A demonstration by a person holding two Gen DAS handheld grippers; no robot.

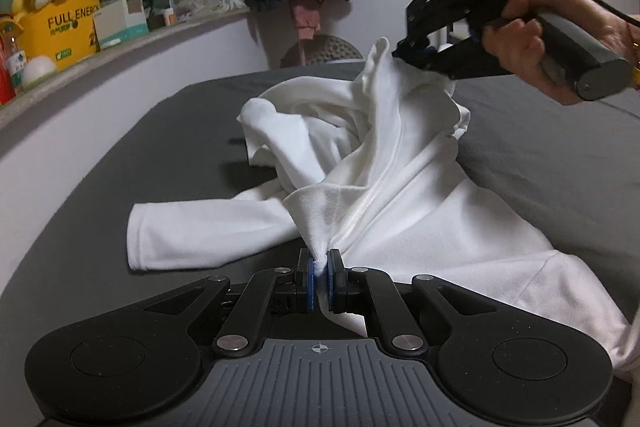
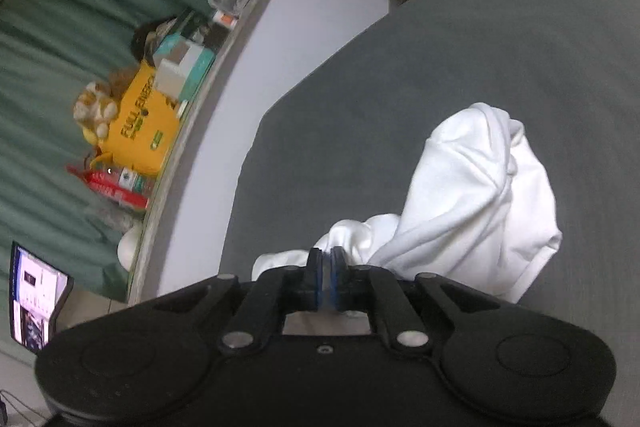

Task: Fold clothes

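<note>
A: State of the fingers?

B: Left gripper [image 1: 319,266] pinches a bunched white fold at the near edge; right gripper [image 1: 416,57] clamps a raised corner at the far right, held by a hand [image 1: 528,35].

A: Location of the garment?

B: The white garment [image 1: 392,187] lies crumpled on the grey bed sheet [image 1: 120,155]; one sleeve [image 1: 192,231] trails left.

A: Failure modes?

B: Likely slippage; each pinch holds little cloth; uneven pulling could leave the twisted middle bunched, and the sleeve may fold under.
</note>
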